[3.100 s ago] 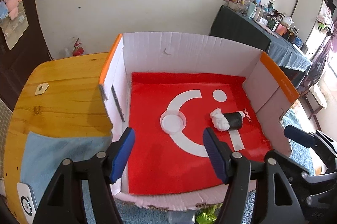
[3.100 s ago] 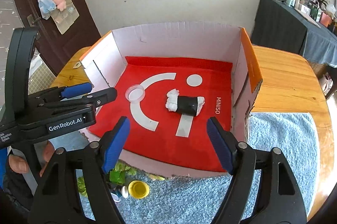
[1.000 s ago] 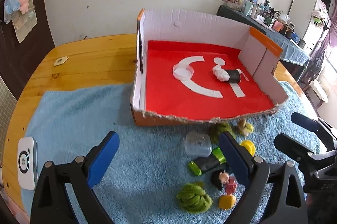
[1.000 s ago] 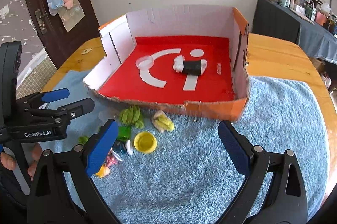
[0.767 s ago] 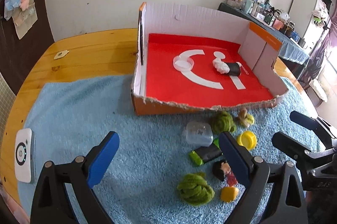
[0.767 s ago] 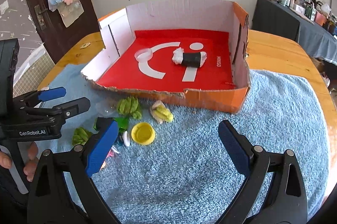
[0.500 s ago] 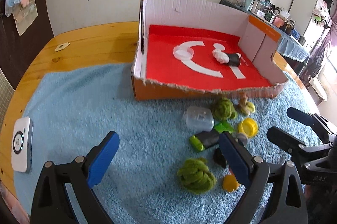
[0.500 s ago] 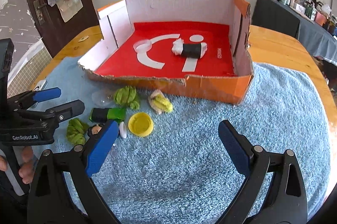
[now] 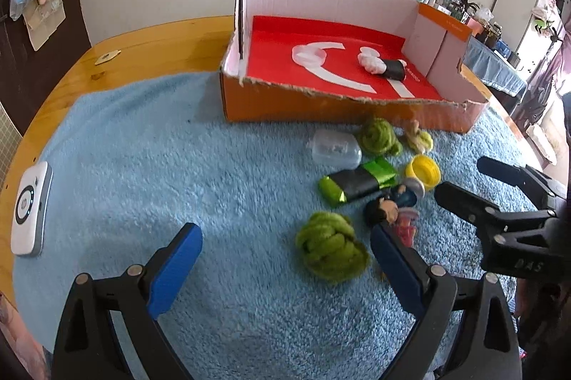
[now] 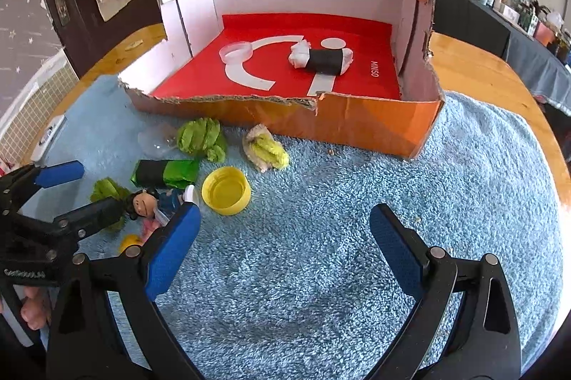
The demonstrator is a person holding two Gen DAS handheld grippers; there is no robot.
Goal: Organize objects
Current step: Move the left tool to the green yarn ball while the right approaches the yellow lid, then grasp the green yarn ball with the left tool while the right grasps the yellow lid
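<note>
A blue fleece towel (image 9: 142, 173) covers the round wooden table (image 9: 150, 41), with the orange cardboard box (image 10: 357, 126) at its far side. Inside the box lie a clear round lid (image 10: 236, 51) and a black-wrapped white roll (image 10: 323, 59). Since three seconds ago both grippers have pulled back from above the box and dropped low over the towel. The left gripper (image 9: 285, 258) is spread wide, empty, near a green yarn ball (image 9: 332, 249). The right gripper (image 10: 285, 251) is likewise wide and empty, close to the yellow cap (image 10: 226, 190), doll figure (image 10: 150, 201) and green-and-black packet (image 10: 164, 173).
</note>
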